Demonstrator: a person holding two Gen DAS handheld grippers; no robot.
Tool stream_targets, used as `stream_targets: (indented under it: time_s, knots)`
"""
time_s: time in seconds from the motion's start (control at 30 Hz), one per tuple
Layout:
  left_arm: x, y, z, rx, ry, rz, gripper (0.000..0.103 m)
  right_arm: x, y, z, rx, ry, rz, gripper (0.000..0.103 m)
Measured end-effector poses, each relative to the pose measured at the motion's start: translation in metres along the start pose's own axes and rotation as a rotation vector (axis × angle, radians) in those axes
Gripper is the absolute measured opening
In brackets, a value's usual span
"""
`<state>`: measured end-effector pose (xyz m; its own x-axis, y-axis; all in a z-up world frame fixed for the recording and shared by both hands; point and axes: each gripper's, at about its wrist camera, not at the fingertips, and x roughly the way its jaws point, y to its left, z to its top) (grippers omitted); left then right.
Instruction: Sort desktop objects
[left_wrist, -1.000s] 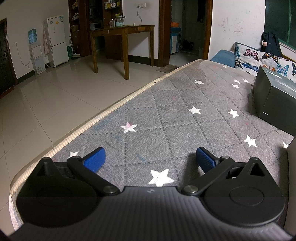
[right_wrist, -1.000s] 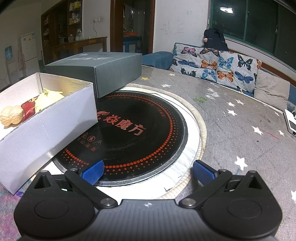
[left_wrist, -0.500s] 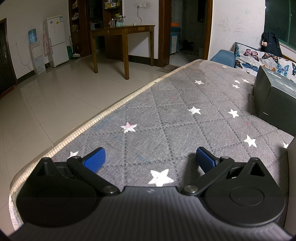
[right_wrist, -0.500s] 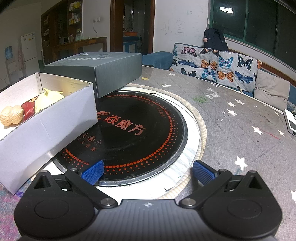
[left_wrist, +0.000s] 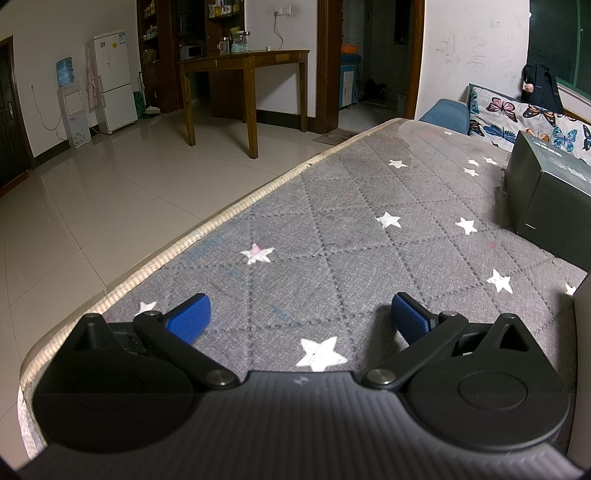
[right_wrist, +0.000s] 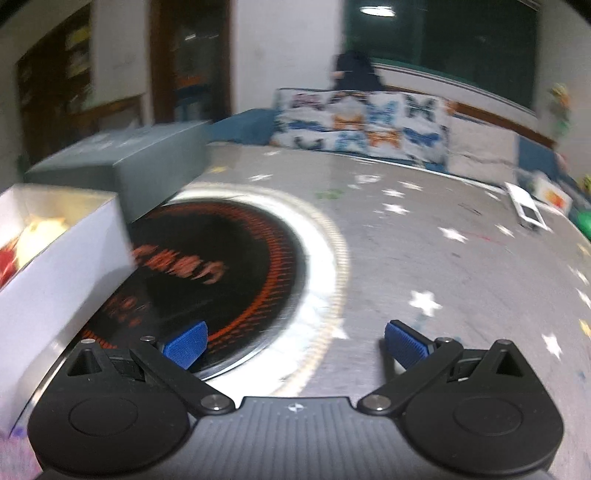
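Right wrist view is smeared with motion blur, but the right gripper is plain enough: its blue pads stand wide apart with nothing between them, low over the near edge of the round black disc. To the near left, the white box sits touching the disc, partly on it; red and pale yellow items lie inside, too blurred to name. Just behind it is the grey box, closed. Far right, on the grey starred cover, lie a flat white item and something green at the edge, well apart from both boxes; these look like the loose things left to sort.

In the left wrist view, the left gripper is equally spread and empty, low over bare cover near the left edge, with the grey box far right.

I judge the step in hand to be a reach between placements: some items are already boxed, and neither tool carries anything. The next move likely calls for swinging the right gripper far right to those loose items, coming down squarely over one and closing on it, then carrying it back to the white box.
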<state>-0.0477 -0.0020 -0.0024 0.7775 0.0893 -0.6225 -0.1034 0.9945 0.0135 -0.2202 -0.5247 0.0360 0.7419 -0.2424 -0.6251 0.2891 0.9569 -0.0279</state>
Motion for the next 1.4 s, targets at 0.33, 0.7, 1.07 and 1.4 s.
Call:
stream_targets:
  time_s: [0.33, 0.7, 1.07, 1.4]
  knots:
    - [0.0, 0.0, 0.0, 0.0, 0.0, 0.0, 0.103, 0.002, -0.008, -0.003, 0.058, 0.02, -0.123, 0.103]
    - [0.0, 0.0, 0.0, 0.0, 0.0, 0.0, 0.103, 0.004, -0.013, -0.004, 0.116, 0.027, -0.184, 0.103]
    - [0.0, 0.0, 0.0, 0.0, 0.0, 0.0, 0.103, 0.006, -0.016, -0.003, 0.119, 0.027, -0.181, 0.103]
    - [0.0, 0.0, 0.0, 0.0, 0.0, 0.0, 0.103, 0.007, -0.016, -0.003, 0.12, 0.027, -0.181, 0.103]
